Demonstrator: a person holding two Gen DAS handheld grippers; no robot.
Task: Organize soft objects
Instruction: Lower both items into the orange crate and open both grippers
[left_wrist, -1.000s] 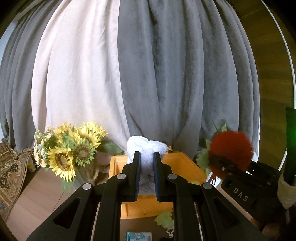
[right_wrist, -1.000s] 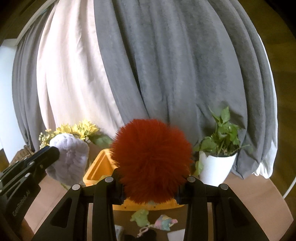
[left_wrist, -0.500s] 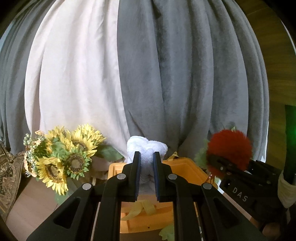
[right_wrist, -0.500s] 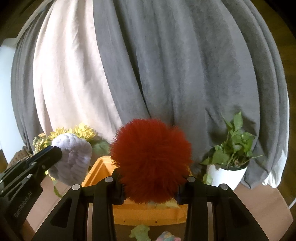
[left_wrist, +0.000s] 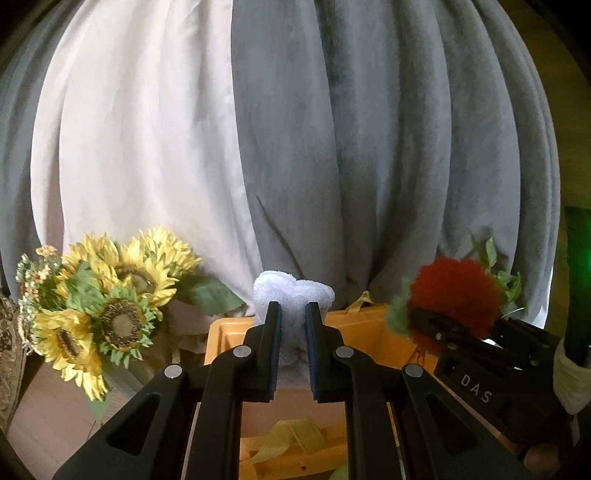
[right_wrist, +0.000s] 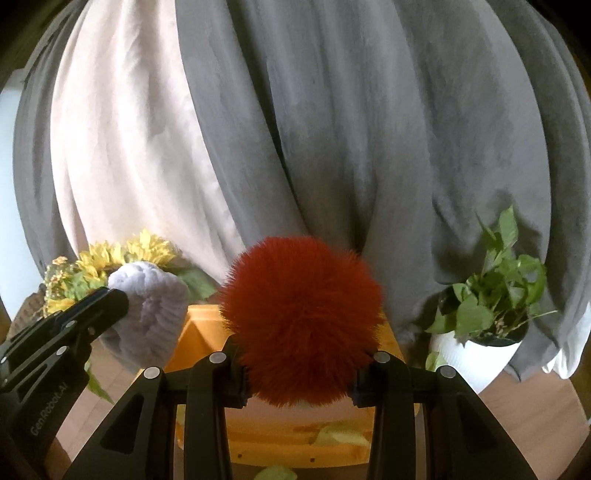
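My left gripper (left_wrist: 292, 314) is shut on a white fluffy plush (left_wrist: 293, 291) and holds it above the near edge of an orange bin (left_wrist: 365, 328). The plush also shows in the right wrist view (right_wrist: 151, 317), at the left. My right gripper (right_wrist: 299, 365) is shut on a red fuzzy pom-pom (right_wrist: 301, 317) above the same orange bin (right_wrist: 195, 339). In the left wrist view the pom-pom (left_wrist: 454, 295) hangs at the right. Yellow soft pieces (left_wrist: 291, 439) lie inside the bin.
A sunflower bouquet (left_wrist: 107, 306) stands left of the bin. A potted green plant in a white pot (right_wrist: 487, 317) stands to the right. Grey and white curtains (left_wrist: 295, 147) hang close behind. A wooden tabletop (left_wrist: 48, 413) lies below.
Both grippers have moved forward and up over the bin with their loads. The bin now sits lower and closer, and the small items on the table in front have dropped out of view.
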